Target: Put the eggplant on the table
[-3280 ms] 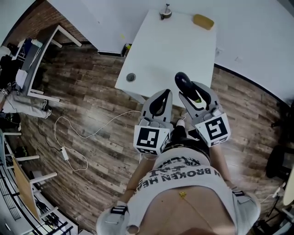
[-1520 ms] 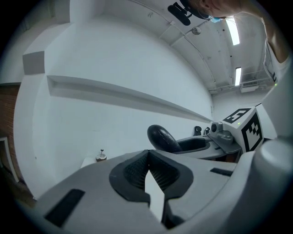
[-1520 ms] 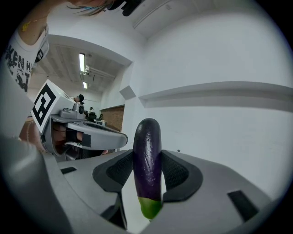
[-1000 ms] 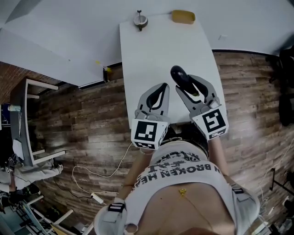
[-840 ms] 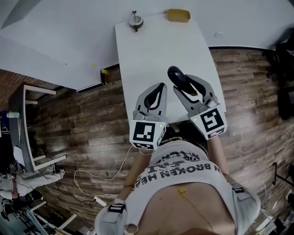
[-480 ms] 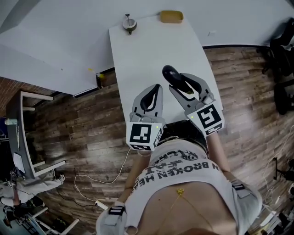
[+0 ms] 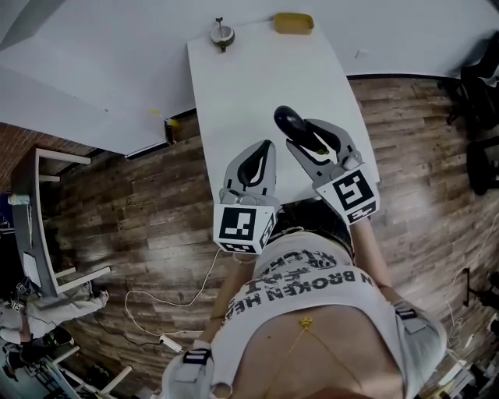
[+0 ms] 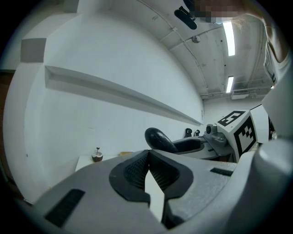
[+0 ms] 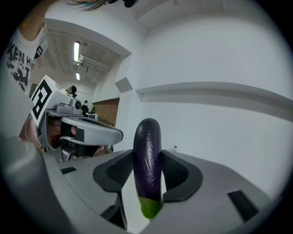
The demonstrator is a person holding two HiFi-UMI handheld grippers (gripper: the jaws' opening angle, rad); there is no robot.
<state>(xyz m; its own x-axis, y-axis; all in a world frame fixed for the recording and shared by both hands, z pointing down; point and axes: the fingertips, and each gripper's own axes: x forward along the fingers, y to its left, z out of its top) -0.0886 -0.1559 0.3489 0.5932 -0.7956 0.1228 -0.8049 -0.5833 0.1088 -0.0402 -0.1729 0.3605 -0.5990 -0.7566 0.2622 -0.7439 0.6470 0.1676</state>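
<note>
Purple eggplant clamped in right gripper above white table, left gripper clenched, empty, alongside.

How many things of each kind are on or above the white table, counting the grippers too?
grippers, the left gripper and the right gripper: 2
eggplant, gripped by the right gripper: 1
small round thing with a stem: 1
yellow thing: 1
Total: 5
</note>
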